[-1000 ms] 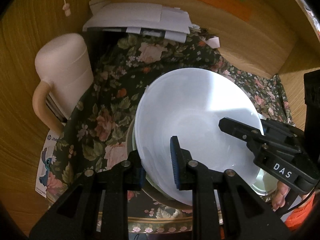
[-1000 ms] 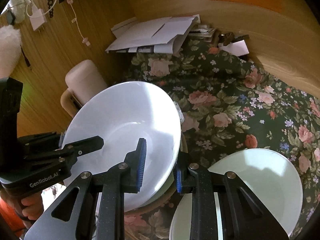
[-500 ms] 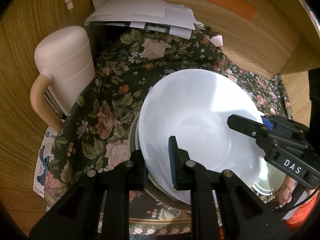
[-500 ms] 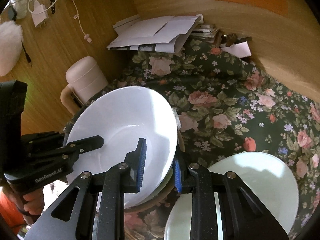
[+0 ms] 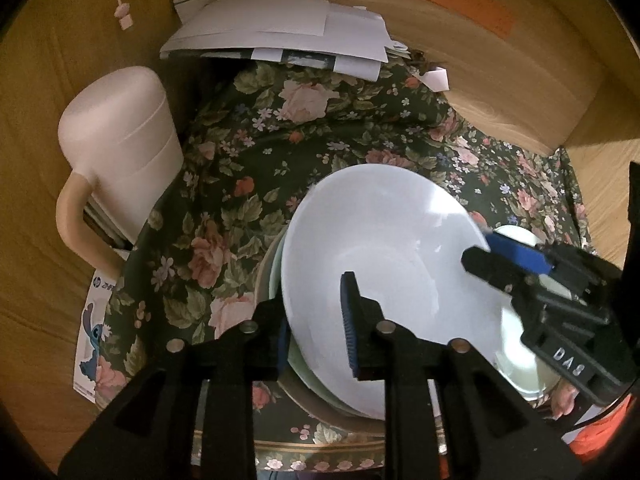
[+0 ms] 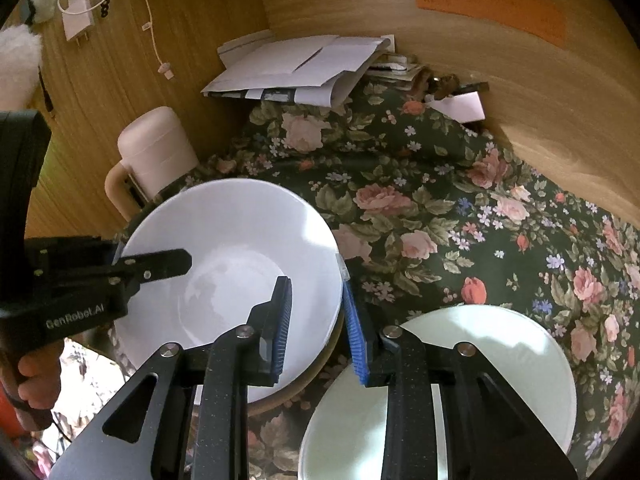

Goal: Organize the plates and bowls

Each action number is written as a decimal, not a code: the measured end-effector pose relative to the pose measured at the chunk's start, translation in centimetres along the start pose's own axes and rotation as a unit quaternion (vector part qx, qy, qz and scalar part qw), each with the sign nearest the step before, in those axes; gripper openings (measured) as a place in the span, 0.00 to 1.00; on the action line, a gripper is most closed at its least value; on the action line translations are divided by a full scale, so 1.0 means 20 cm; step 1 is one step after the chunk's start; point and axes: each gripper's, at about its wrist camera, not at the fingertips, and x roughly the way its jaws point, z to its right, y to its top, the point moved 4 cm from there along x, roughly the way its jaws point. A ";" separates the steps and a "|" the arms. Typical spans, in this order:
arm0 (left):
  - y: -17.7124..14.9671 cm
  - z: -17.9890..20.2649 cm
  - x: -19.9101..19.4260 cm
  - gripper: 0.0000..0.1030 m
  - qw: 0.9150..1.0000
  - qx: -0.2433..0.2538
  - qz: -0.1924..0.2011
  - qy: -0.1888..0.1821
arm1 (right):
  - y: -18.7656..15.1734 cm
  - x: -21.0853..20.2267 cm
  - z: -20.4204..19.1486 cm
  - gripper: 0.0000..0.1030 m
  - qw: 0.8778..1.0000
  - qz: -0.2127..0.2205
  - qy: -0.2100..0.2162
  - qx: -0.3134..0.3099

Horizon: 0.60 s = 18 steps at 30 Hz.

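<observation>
A white bowl (image 5: 384, 248) (image 6: 224, 264) rests nearly level on a stack made of a pale green plate (image 5: 298, 360) and a tan-rimmed dish (image 6: 308, 380). My left gripper (image 5: 316, 332) (image 6: 152, 264) grips the bowl's near-left rim, one pad inside and one under it, and its jaws are opening slightly. On the opposite rim my right gripper (image 6: 318, 320) (image 5: 492, 256) is shut, with its pads either side of the wall. Beside the stack to the right lies a second pale green plate (image 6: 480, 364) (image 5: 516, 360).
A floral cloth (image 6: 460, 220) covers the desk inside wooden walls. A pink lidded jug (image 5: 120, 160) (image 6: 152, 152) stands to the left of the stack. Loose papers (image 5: 280, 36) lie at the back. A cartoon card (image 5: 92, 320) sticks out at the cloth's left edge.
The white bowl has come down from a tilt to lie almost flat on the stack. Both grippers stayed on its rim.
</observation>
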 end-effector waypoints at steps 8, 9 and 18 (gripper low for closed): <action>0.09 0.03 -0.10 0.42 0.999 0.022 0.038 0.030 | -0.01 -0.03 -0.01 0.42 1.000 0.008 0.004 -0.002; 0.10 0.03 -0.13 0.43 0.998 0.024 0.045 0.028 | -0.01 -0.03 -0.01 0.44 1.000 0.010 0.004 -0.003; 0.03 -0.09 -0.12 0.47 0.999 -0.002 0.032 0.027 | -0.02 -0.02 -0.01 0.49 1.000 0.004 0.015 0.010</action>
